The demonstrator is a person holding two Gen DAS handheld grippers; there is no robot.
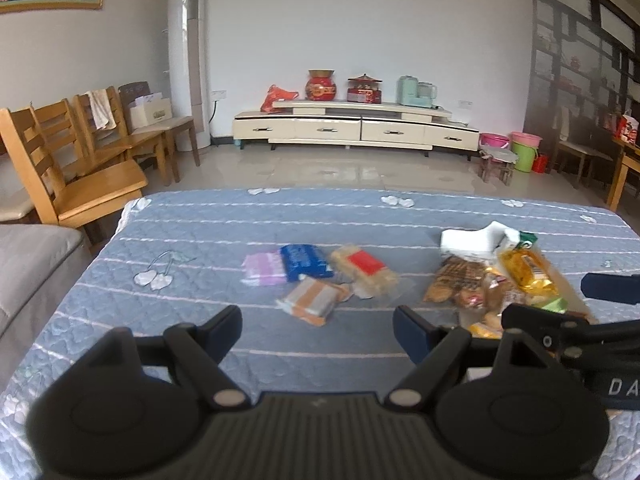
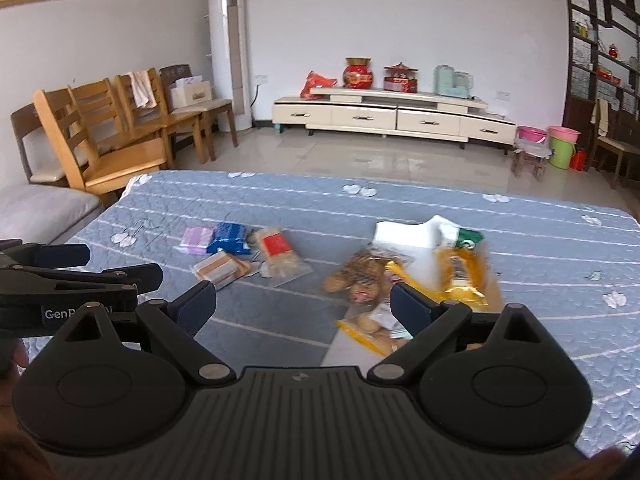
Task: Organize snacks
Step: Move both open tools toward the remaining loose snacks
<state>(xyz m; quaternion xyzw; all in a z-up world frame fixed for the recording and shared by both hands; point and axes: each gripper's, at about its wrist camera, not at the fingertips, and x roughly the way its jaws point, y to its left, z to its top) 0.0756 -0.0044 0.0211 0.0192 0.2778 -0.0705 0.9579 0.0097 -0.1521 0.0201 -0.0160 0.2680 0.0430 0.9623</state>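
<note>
Small snack packs lie in a group on the blue quilted table cover [image 1: 200, 320]: a pink pack [image 1: 264, 269], a blue pack [image 1: 306, 261], a clear pack with a red label [image 1: 364, 266] and an orange-grey pack [image 1: 314, 299]. To the right is a pile of bagged snacks with a yellow bag [image 1: 528, 272] and a white bag [image 1: 468, 240]. My left gripper [image 1: 318, 330] is open and empty, just short of the orange-grey pack. My right gripper [image 2: 302, 306] is open and empty, near the pile [image 2: 408, 280]. The small packs [image 2: 240, 252] lie ahead to its left.
Wooden chairs [image 1: 80, 160] stand beyond the table's left far corner. A grey cushion [image 1: 28, 272] sits at the left. A cream TV cabinet [image 1: 356, 128] lines the far wall. Buckets [image 1: 524, 150] and a stool stand at the right. The left gripper shows in the right wrist view [image 2: 80, 276].
</note>
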